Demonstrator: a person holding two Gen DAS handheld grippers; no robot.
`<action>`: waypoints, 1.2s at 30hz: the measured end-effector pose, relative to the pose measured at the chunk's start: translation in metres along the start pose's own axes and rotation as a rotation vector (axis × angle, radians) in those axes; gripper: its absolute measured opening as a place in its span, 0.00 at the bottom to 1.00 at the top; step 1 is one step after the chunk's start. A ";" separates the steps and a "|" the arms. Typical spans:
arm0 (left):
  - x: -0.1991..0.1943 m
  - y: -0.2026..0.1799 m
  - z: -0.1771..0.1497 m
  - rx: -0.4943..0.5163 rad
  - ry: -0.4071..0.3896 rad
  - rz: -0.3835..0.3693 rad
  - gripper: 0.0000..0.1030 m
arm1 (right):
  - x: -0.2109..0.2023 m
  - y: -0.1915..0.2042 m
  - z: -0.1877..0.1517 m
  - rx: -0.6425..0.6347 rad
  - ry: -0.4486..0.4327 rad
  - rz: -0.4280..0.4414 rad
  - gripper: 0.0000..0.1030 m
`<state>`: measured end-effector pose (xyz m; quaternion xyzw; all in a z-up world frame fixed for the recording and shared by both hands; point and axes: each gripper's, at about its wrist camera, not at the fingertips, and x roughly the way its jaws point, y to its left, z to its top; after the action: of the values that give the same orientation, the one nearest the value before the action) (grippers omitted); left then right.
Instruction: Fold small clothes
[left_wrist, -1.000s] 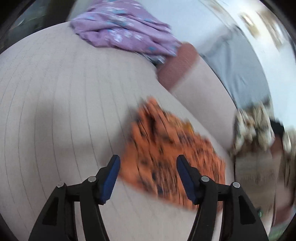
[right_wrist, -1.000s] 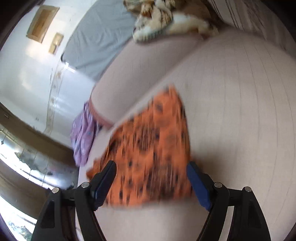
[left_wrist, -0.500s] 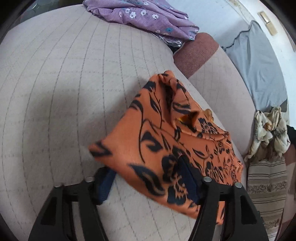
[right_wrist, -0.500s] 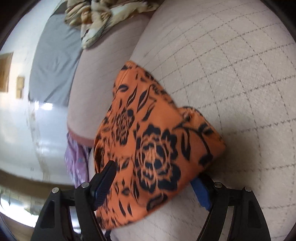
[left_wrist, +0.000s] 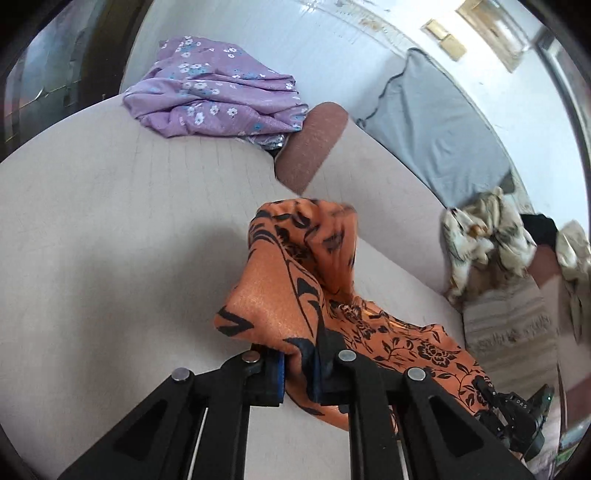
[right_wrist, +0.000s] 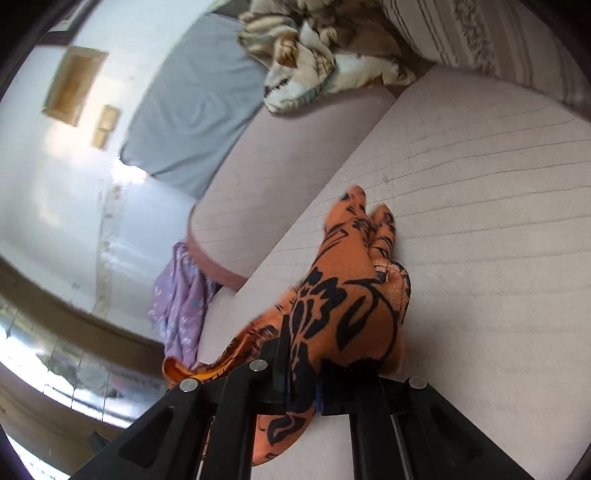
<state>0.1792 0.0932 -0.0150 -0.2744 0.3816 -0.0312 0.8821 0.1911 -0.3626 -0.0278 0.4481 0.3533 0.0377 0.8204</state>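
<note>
An orange garment with a black flower print (left_wrist: 295, 280) is lifted off the beige quilted sofa seat (left_wrist: 110, 221) by two edges. My left gripper (left_wrist: 297, 369) is closing, its blue pads pinching a fold of the orange cloth, which bunches up above the jaws and trails off to the right. In the right wrist view my right gripper (right_wrist: 301, 373) is closing too, pressed on another edge of the same garment (right_wrist: 343, 295), whose far end still touches the seat (right_wrist: 480, 221).
A crumpled purple floral garment (left_wrist: 214, 99) lies at the far end of the seat by the brown-edged armrest (left_wrist: 314, 144). A grey cloth (left_wrist: 436, 125) drapes the sofa back. A cream and brown patterned cloth (left_wrist: 484, 236) and a striped cushion (right_wrist: 498, 37) sit at the other end.
Both grippers went from open around the flat orange garment to pinched on its edges. They rose, and the cloth now hangs bunched from them above the seat.
</note>
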 end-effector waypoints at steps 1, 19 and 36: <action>-0.004 0.006 -0.017 0.002 0.008 0.016 0.12 | -0.013 -0.005 -0.010 -0.005 0.009 -0.004 0.08; 0.013 0.051 -0.028 0.144 0.098 0.097 0.53 | -0.099 -0.062 -0.061 -0.193 0.059 -0.126 0.62; 0.126 0.024 0.037 0.296 0.082 0.280 0.53 | 0.049 -0.071 0.001 -0.077 0.205 -0.046 0.64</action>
<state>0.2902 0.0976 -0.0890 -0.0848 0.4427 0.0248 0.8923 0.2100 -0.3865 -0.1081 0.4016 0.4439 0.0780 0.7973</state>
